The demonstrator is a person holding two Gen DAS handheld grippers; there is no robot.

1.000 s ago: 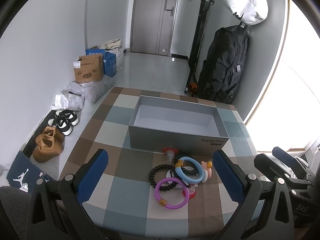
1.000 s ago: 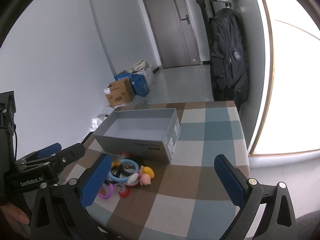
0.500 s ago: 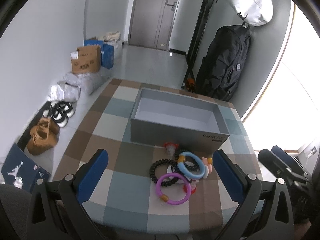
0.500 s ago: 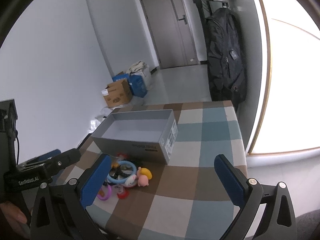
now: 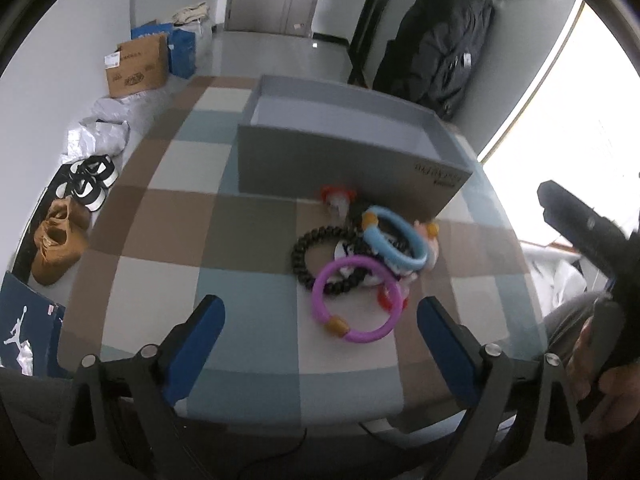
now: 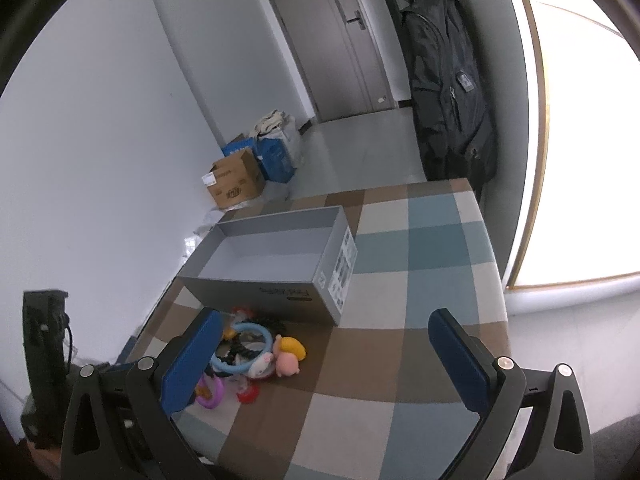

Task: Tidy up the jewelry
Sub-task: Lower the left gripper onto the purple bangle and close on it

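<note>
A pile of jewelry lies on the checked tablecloth in front of an empty grey box [image 5: 348,168]. Nearest is a purple ring [image 5: 362,337], then a black bead bracelet [image 5: 298,254] and a light blue ring [image 5: 394,246]. A red-capped piece [image 5: 336,192] sits by the box wall. My left gripper [image 5: 322,314] hovers just short of the purple ring; its jaws are closing, still wide, with nothing touching the pads. My right gripper [image 6: 326,320] is open to the right of the pile, above the cloth. From there I see the box [image 6: 256,280], the blue ring [image 6: 266,334] and a pink figure [image 6: 287,364].
The table edge [image 6: 500,300] runs close on the right, by a bright window. Shoes [image 5: 60,236], a cardboard box [image 5: 136,64] and bags lie on the floor to the left. A black backpack [image 6: 448,80] hangs beyond the table. A hand [image 5: 612,384] holds the right tool.
The left gripper has tipped downward and sunk toward the jewelry pile, which now looks larger and nearer its fingers. Its fingers have drawn in slightly. The right view has hardly shifted.
</note>
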